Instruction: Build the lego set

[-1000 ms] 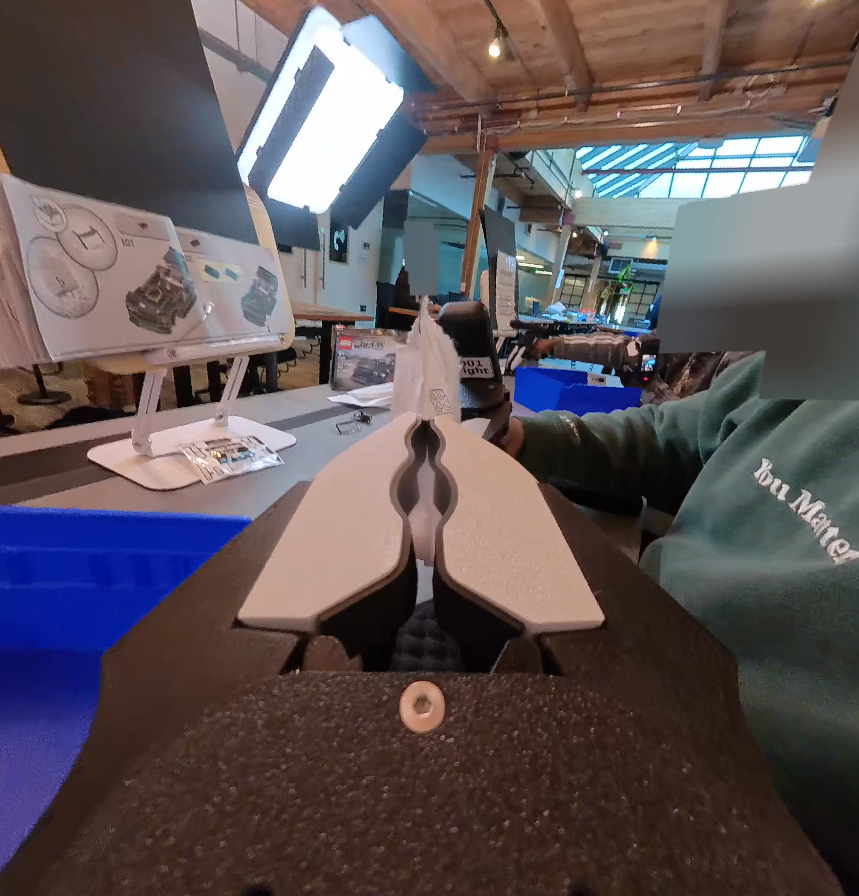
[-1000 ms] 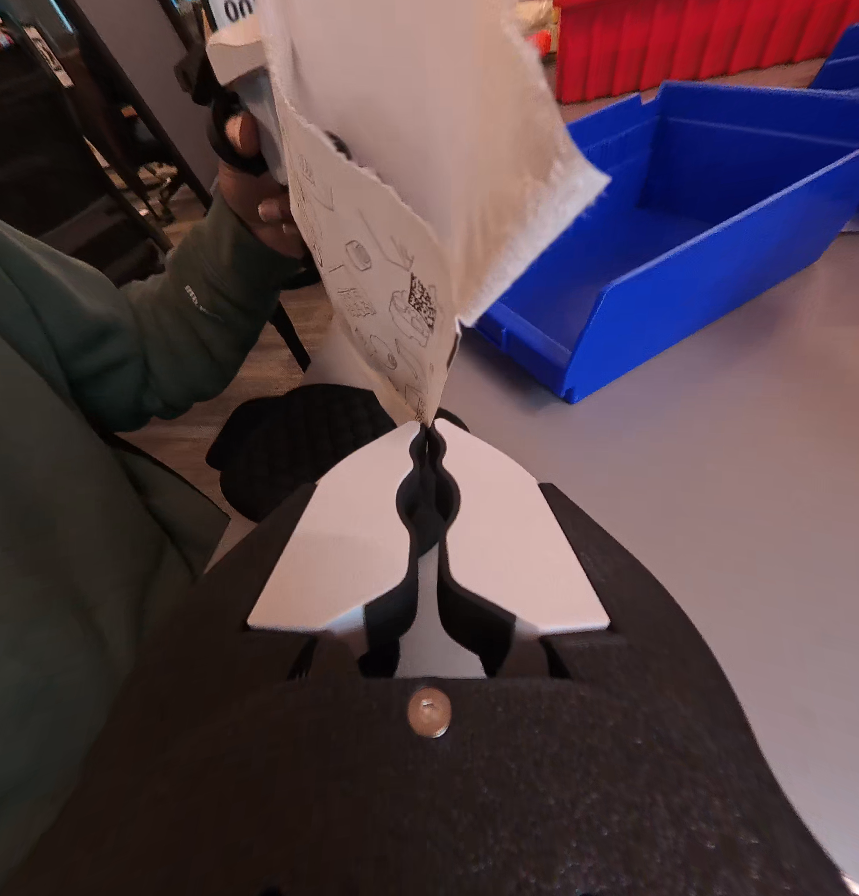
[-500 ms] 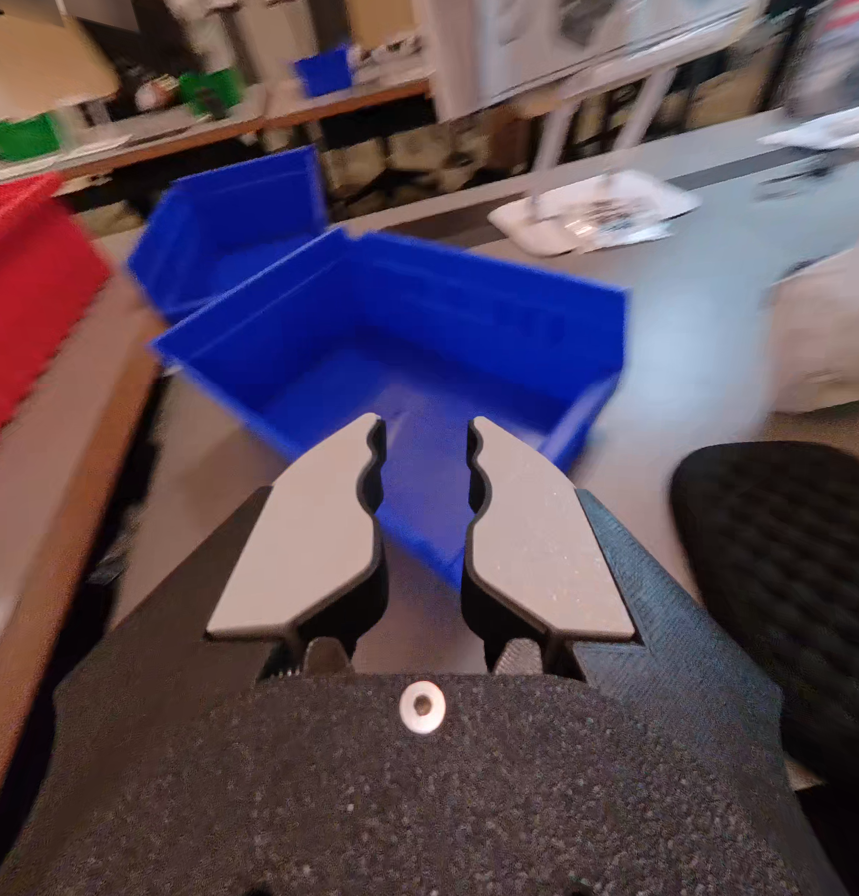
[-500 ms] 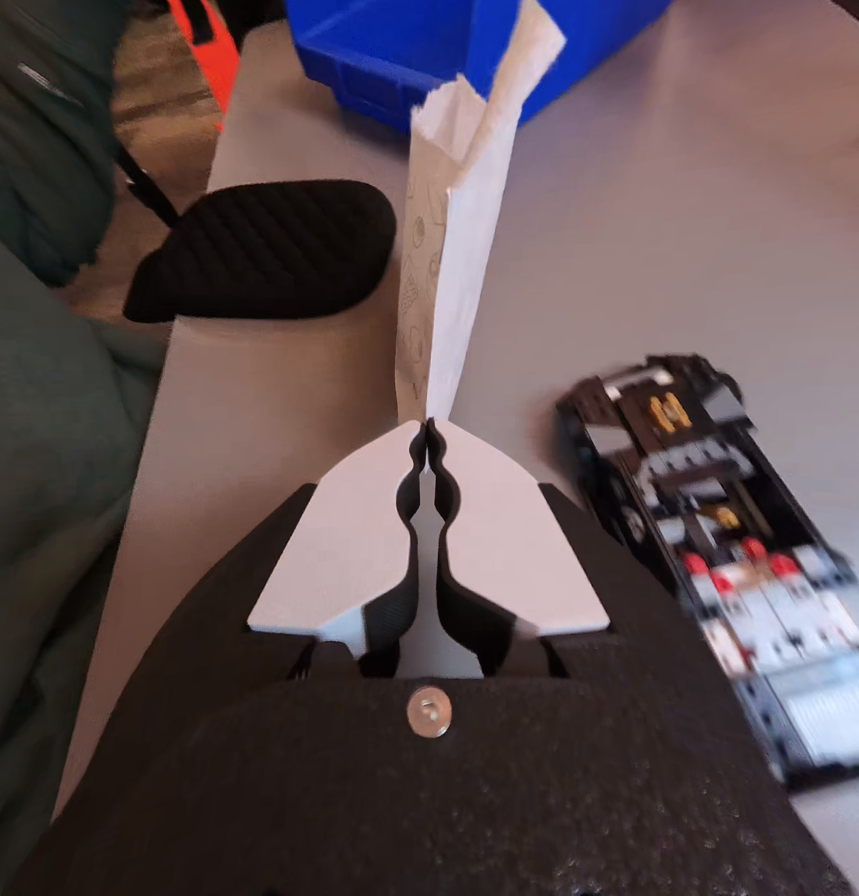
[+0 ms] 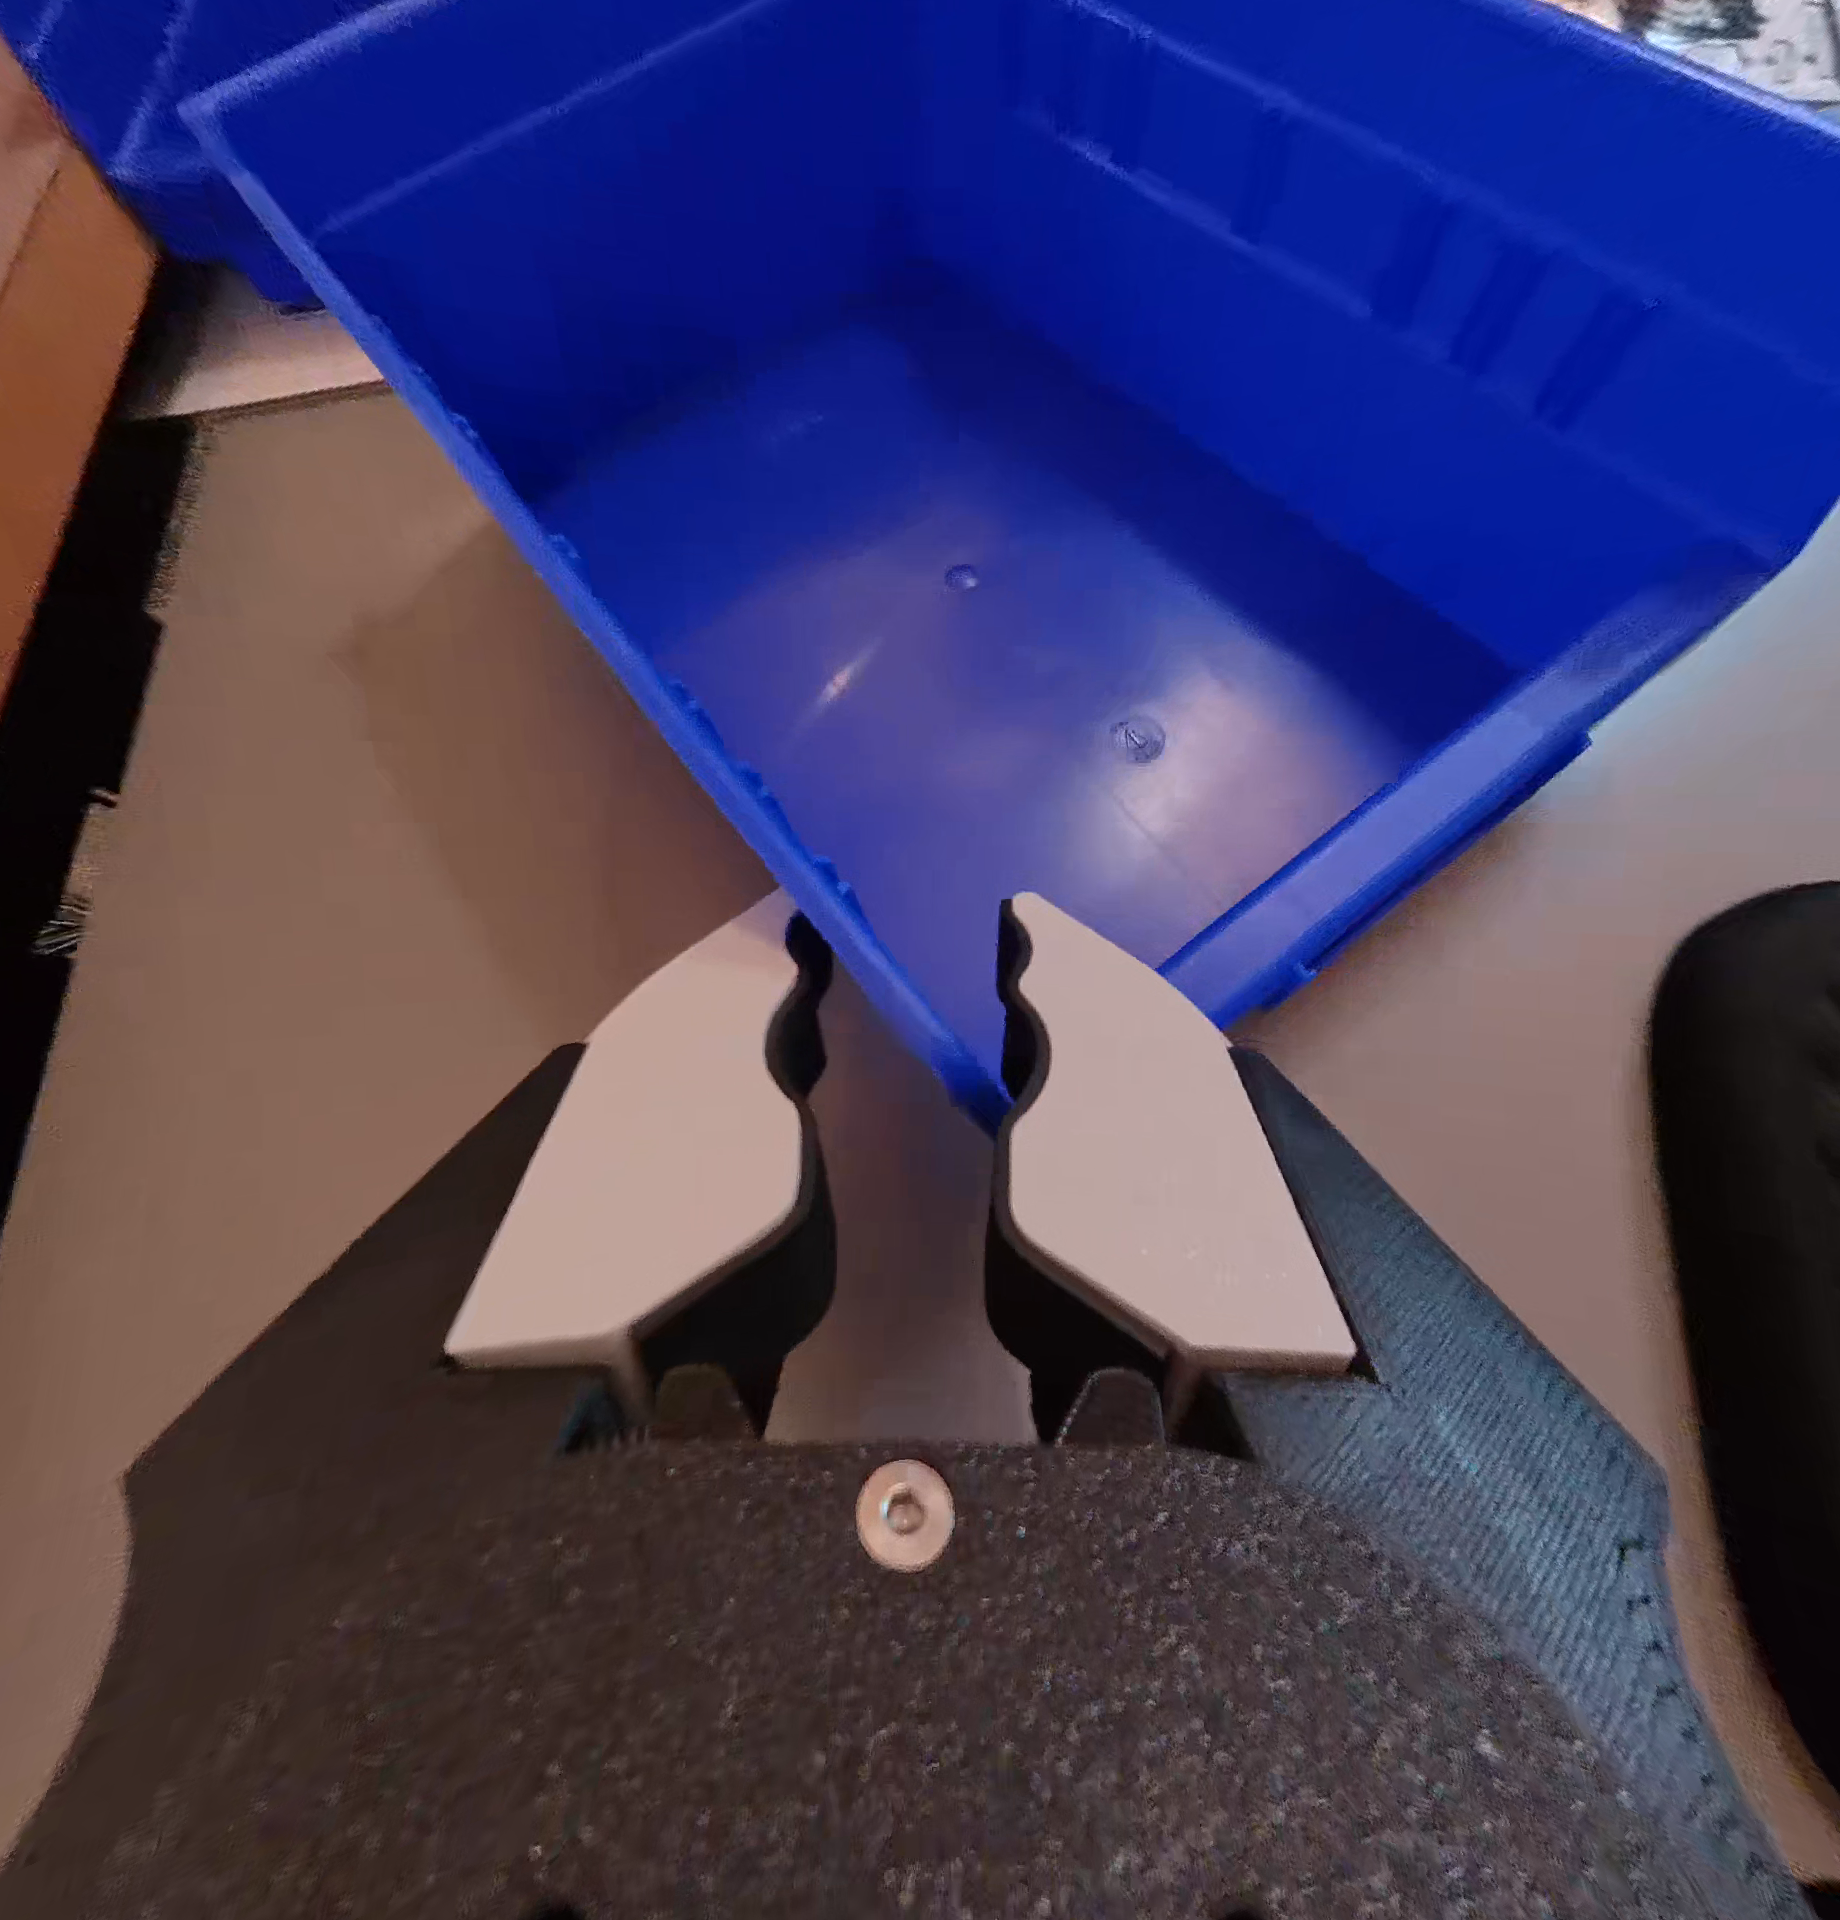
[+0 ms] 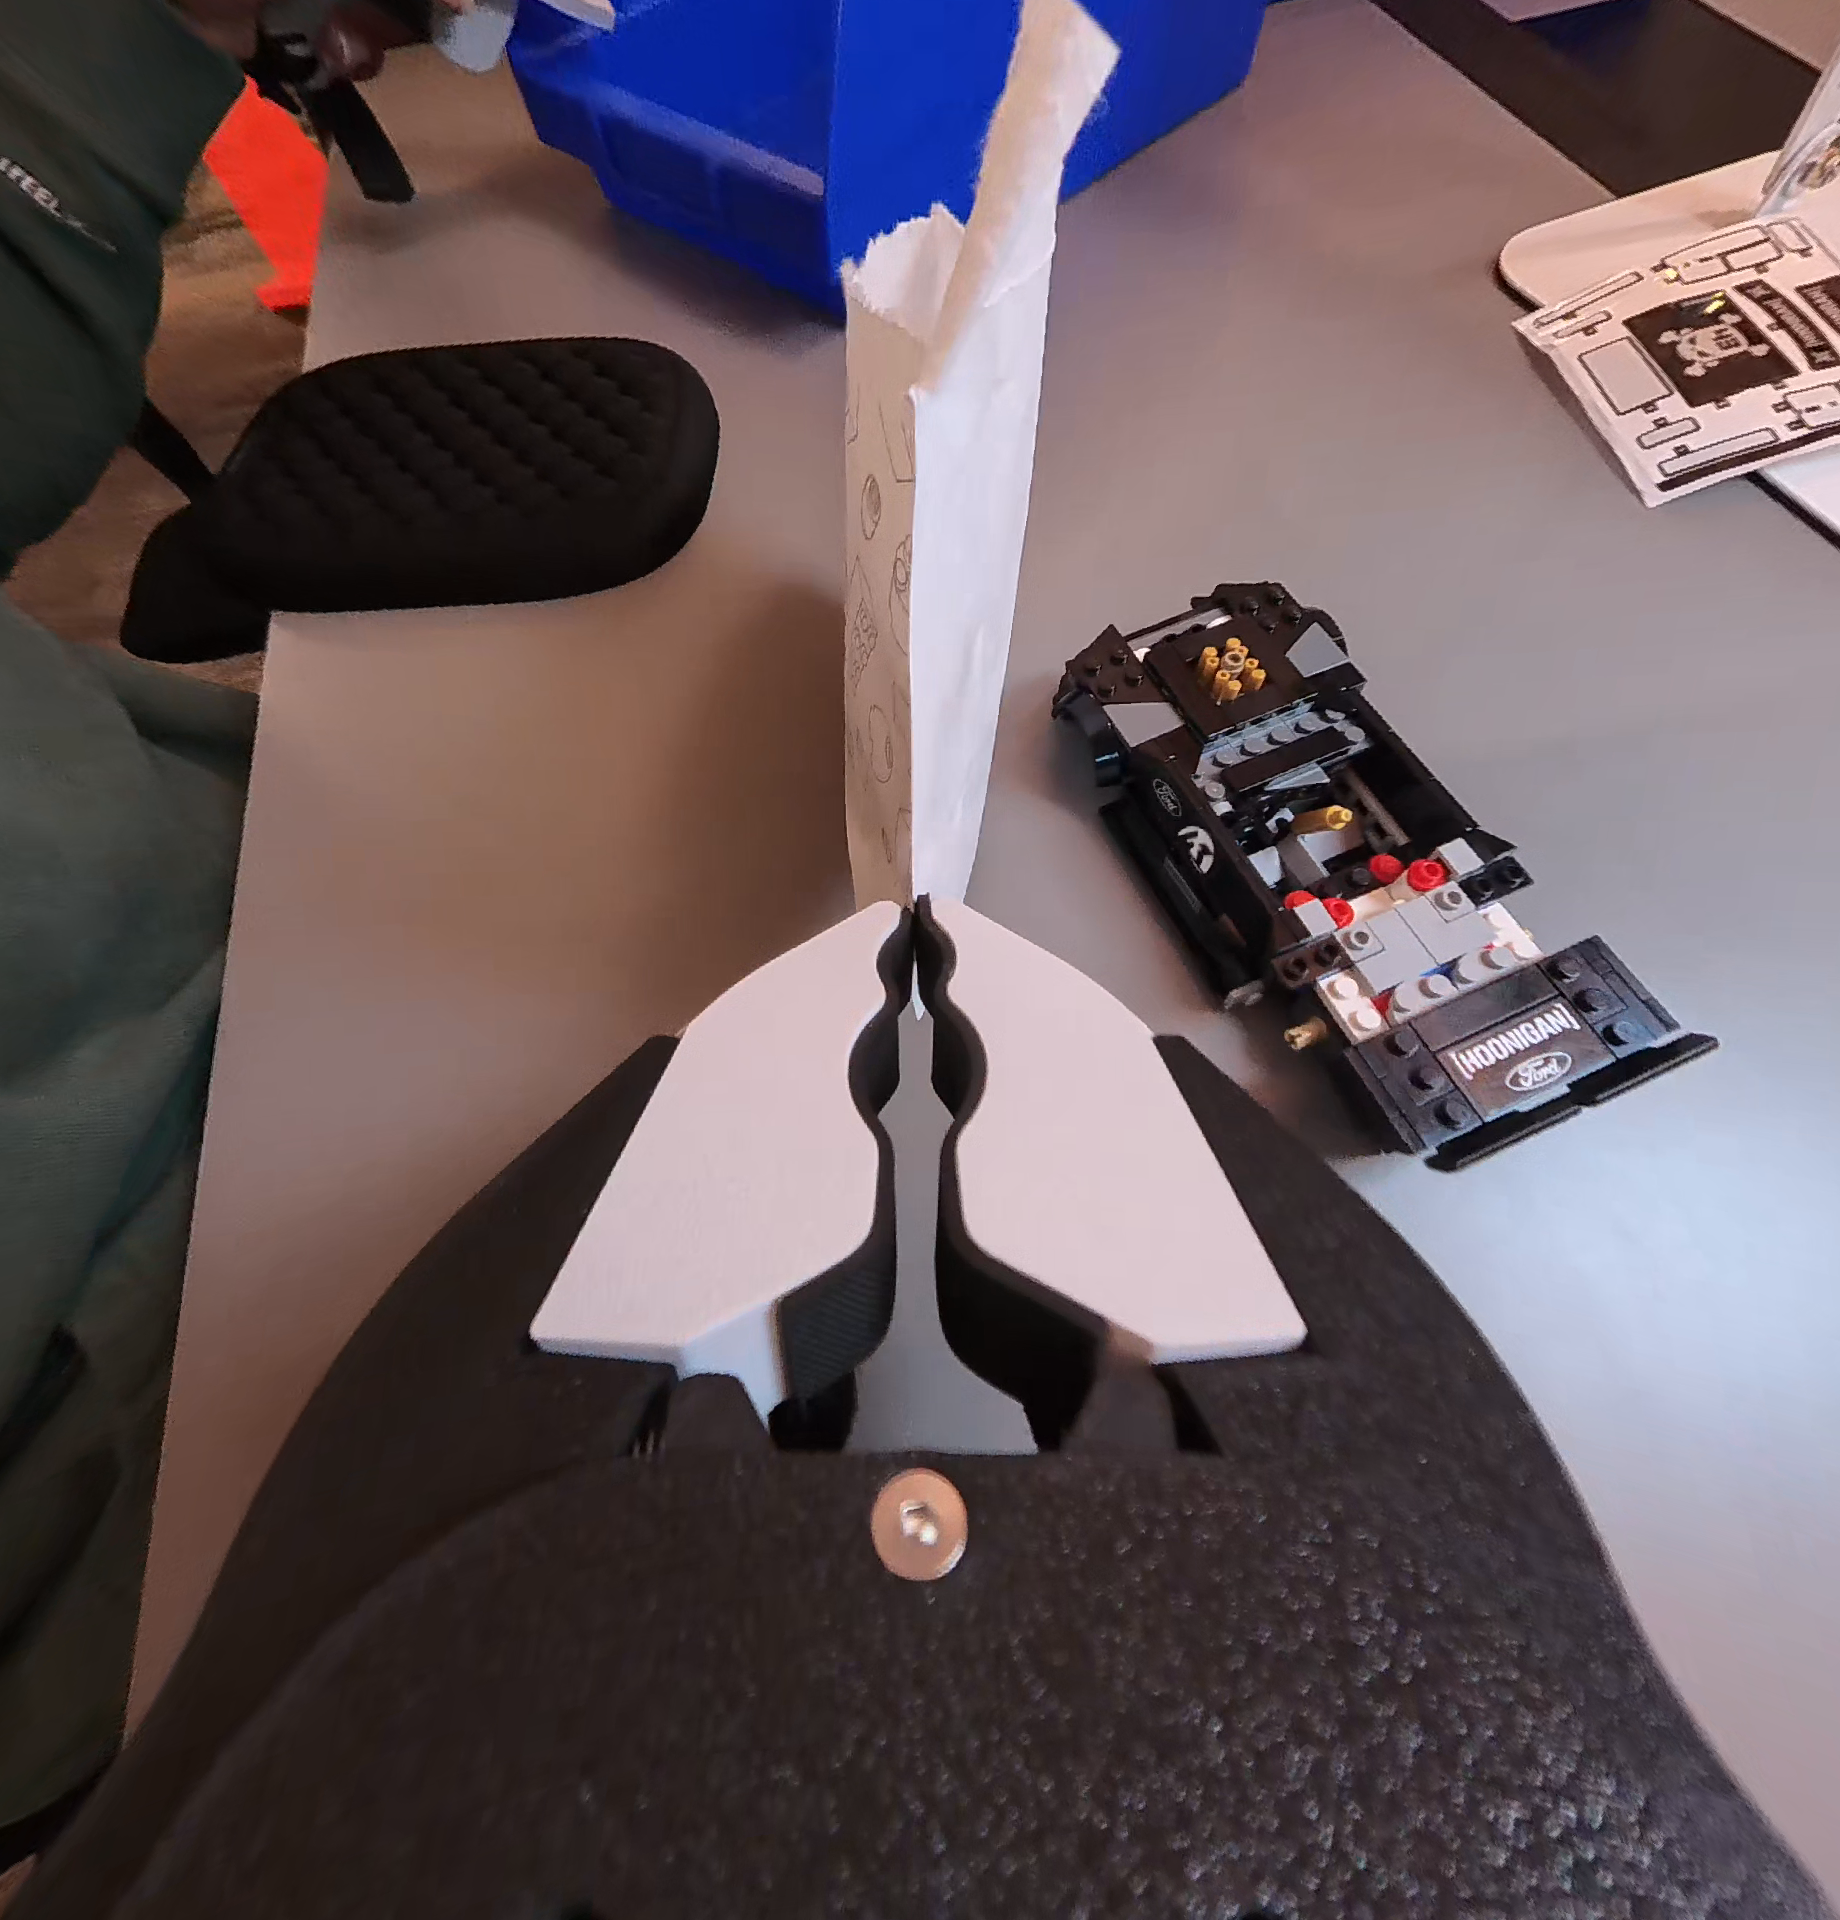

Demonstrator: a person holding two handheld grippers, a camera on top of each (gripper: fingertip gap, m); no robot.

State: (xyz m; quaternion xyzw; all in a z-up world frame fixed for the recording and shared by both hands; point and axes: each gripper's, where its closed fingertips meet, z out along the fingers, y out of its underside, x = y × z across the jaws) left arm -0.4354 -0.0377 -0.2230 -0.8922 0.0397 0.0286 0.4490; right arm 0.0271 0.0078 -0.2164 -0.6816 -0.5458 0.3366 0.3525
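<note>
My right gripper (image 6: 918, 909) is shut on the lower end of a white paper bag (image 6: 937, 540), which stands up from the fingertips above the grey table. A partly built black lego car (image 6: 1342, 862) lies on the table just right of it. My left gripper (image 5: 900, 920) is open and empty, over the near corner of an empty blue bin (image 5: 999, 582). The bin's corner edge runs between the fingertips. The left gripper also shows at the top left of the right wrist view, blurred.
A black padded armrest (image 6: 428, 488) sits at the table's left edge and also shows in the left wrist view (image 5: 1768, 1299). A sticker sheet (image 6: 1726, 364) and a white stand base (image 6: 1664, 239) lie at the far right. The blue bin (image 6: 708, 114) is behind the bag. Across from one pair of fingers to the other is roughly 45 centimetres.
My left gripper let go of the bag, opened and swung down over the blue bin. My right gripper carried the bag down beside the lego car.
</note>
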